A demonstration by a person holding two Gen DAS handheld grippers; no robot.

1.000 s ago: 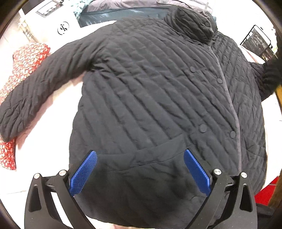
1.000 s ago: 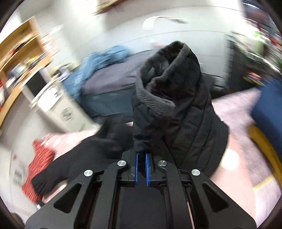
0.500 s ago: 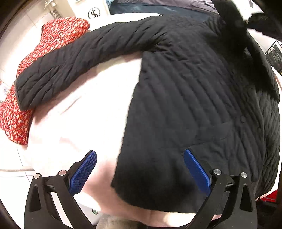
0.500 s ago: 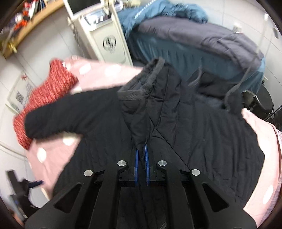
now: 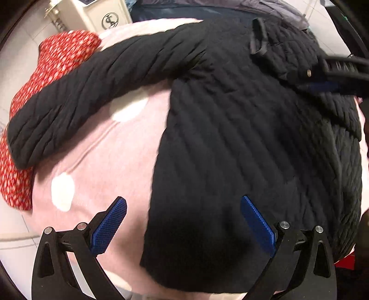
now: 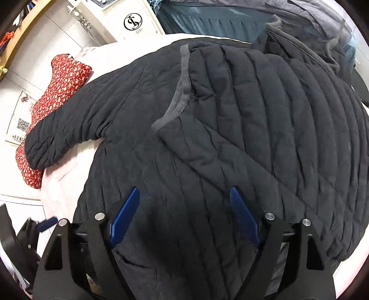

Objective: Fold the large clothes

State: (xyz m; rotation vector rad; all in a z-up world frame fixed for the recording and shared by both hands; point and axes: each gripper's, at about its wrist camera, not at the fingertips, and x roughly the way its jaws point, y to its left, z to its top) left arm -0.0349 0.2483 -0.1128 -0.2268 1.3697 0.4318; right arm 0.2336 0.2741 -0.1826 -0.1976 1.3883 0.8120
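on the pink spotted cover (image 5: 96, 147) by a white cabinet (image 6: 129, 20), both tools (image 5: 183, 222) (image 6: 184, 207) hang spread over the black jacket (image 6: 230, 138).

The black quilted jacket (image 6: 230, 138) lies on the pink white-dotted sheet (image 5: 96, 161), one side folded over; its sleeve overlaps the red floral garment (image 6: 57, 78) at left.

round black monogram logo (image 6: 133, 22) on white cabinet (image 6: 110, 25), lettering beneath unreadable
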